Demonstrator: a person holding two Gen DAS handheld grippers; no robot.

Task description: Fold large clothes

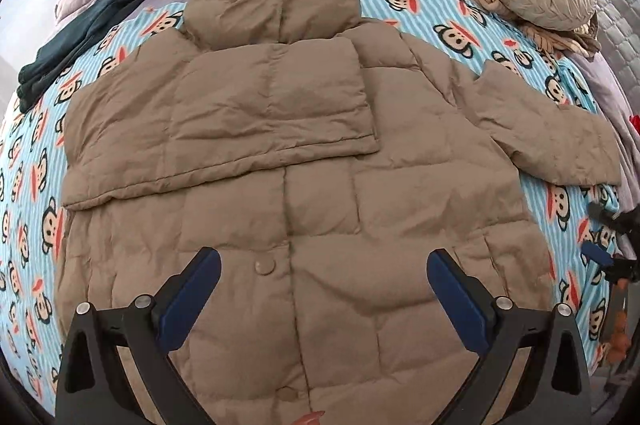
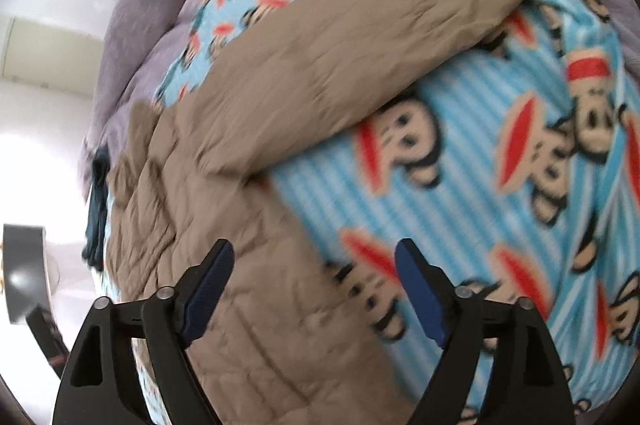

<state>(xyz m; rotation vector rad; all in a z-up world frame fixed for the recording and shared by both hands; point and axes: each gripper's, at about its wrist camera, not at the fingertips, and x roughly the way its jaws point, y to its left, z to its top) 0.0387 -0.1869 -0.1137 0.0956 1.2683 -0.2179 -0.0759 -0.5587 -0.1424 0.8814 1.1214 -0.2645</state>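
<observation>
Tan quilted puffer jacket [image 1: 304, 193] lies on the monkey-print striped blanket [image 1: 36, 161], one sleeve folded across; both grippers' fingers [image 1: 192, 301] [image 2: 420, 297] gape empty above it.

both the left gripper [image 1: 324, 261] and right gripper [image 2: 314, 251]: black forked arms, dark-blue ribbed pads, round silver pivot screws

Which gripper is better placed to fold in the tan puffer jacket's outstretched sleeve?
Right, probably. The right gripper hangs open beside that sleeve, which lies flat on the monkey-print blanket. The left gripper, also open, sits over the jacket's middle.
</observation>
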